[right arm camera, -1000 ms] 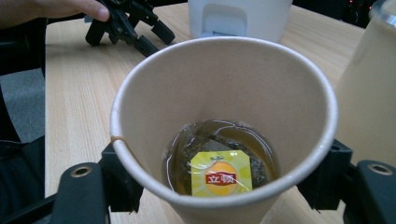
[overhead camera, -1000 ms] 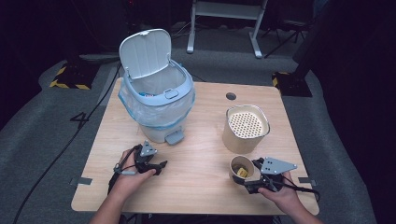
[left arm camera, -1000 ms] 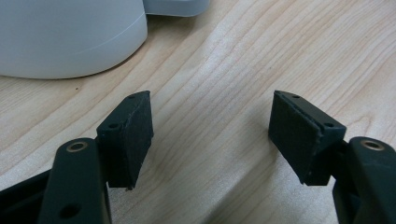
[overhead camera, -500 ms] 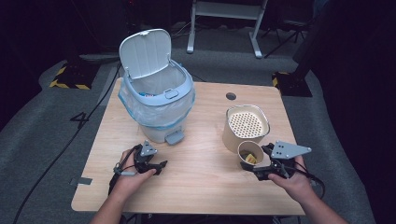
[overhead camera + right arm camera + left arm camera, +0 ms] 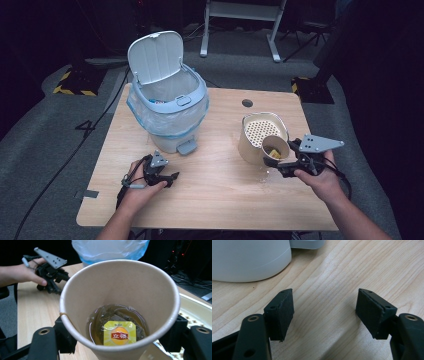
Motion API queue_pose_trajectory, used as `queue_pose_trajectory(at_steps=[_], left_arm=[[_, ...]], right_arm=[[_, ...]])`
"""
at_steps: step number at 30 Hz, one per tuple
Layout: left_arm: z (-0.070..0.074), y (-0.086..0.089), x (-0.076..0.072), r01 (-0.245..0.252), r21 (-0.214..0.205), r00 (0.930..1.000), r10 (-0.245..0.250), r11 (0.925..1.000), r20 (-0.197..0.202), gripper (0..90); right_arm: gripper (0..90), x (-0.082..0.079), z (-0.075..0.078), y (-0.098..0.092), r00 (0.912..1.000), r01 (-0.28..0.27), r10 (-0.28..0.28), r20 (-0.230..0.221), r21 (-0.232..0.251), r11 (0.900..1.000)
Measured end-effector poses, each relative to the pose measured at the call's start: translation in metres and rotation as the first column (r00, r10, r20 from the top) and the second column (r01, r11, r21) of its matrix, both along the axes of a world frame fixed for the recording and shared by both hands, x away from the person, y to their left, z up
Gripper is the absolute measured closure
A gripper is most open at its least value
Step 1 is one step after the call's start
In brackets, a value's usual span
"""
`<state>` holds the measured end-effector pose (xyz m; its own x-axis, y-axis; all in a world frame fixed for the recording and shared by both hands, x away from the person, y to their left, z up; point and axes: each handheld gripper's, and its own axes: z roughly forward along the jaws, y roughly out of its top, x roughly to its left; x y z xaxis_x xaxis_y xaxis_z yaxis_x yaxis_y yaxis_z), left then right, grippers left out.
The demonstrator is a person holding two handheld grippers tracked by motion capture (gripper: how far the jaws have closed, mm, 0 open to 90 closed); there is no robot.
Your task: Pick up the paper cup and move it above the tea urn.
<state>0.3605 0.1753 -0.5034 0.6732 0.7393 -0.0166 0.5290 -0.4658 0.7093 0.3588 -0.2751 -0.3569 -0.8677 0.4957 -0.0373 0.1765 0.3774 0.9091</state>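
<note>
A paper cup (image 5: 120, 307) was held pinched between the jaws of the right gripper (image 5: 285, 162), raised and tilted beside the beige strainer pot (image 5: 260, 131). Inside it, tea and a tea bag were seen, its yellow tag (image 5: 120, 333) printed with "立顿" on a red band. The left gripper (image 5: 160, 175) was rested on the table (image 5: 220, 200), jaws spread with nothing between them, near the lined bin (image 5: 167, 107).

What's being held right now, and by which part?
The right gripper clamps the paper cup by its side walls; the left gripper holds nothing.
</note>
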Motion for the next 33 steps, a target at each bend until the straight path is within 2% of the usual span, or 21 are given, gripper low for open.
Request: queue_pose_trajectory(at_steps=[14,18,28,33], left_arm=[[0.0,0.0,0.0,0.0,0.0,1.0,0.0,1.0,0.0,31.1],[0.0,0.0,0.0,0.0,0.0,1.0,0.0,1.0,0.0,31.1],[0.0,0.0,0.0,-0.001,-0.001,1.0,0.001,1.0,0.0,31.1],[0.0,0.0,0.0,0.0,0.0,1.0,0.0,1.0,0.0,31.1]], right_arm=[[29.9,0.034,0.021,-0.007,0.9992,0.038,-0.038,0.009,0.027,0.9989],[30.0,0.049,0.026,-0.01,0.998,0.062,-0.062,0.009,0.03,0.9976],[29.8,0.074,0.026,-0.016,0.9943,0.106,-0.107,0.007,0.02,0.9941],[29.8,0.086,0.023,-0.019,0.9913,0.13,-0.13,-0.021,0.037,0.9908]])
